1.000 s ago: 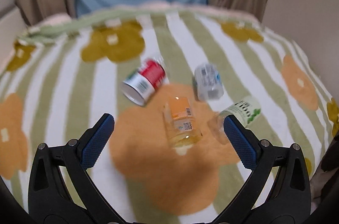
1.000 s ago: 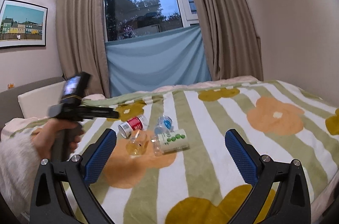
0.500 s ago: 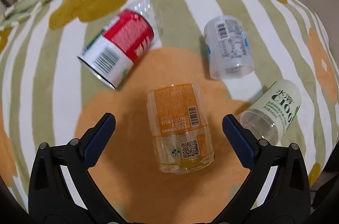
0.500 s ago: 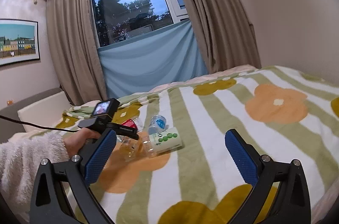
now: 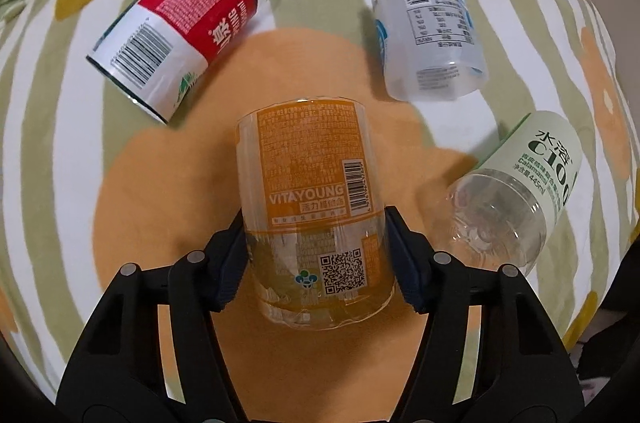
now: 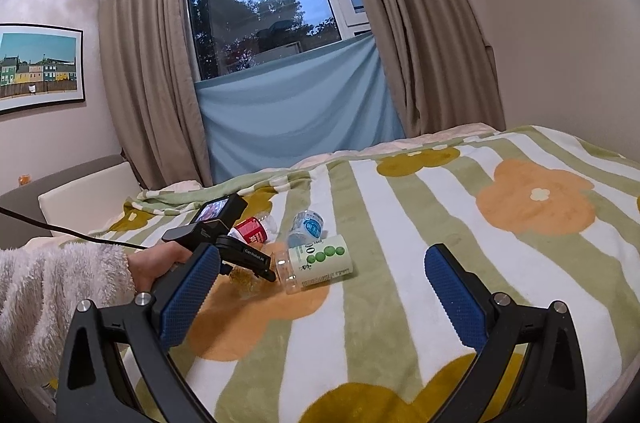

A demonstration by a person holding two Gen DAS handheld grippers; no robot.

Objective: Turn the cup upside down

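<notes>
Blanket [image 5: 72, 151] unchanged; left tool [image 5: 316, 263] now clamps orange cup [image 5: 312, 191].

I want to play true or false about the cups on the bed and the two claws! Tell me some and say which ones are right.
1. The left claw is squeezing the orange cup. True.
2. The right claw is holding the green cup. False: it is open, with nothing in it, apart from all the cups.
3. All four cups lie on their sides on the blanket. True.
4. The red cup stands upright. False: it lies tipped over.
5. The pale blue cup touches the orange cup. False: blanket shows between them.
</notes>
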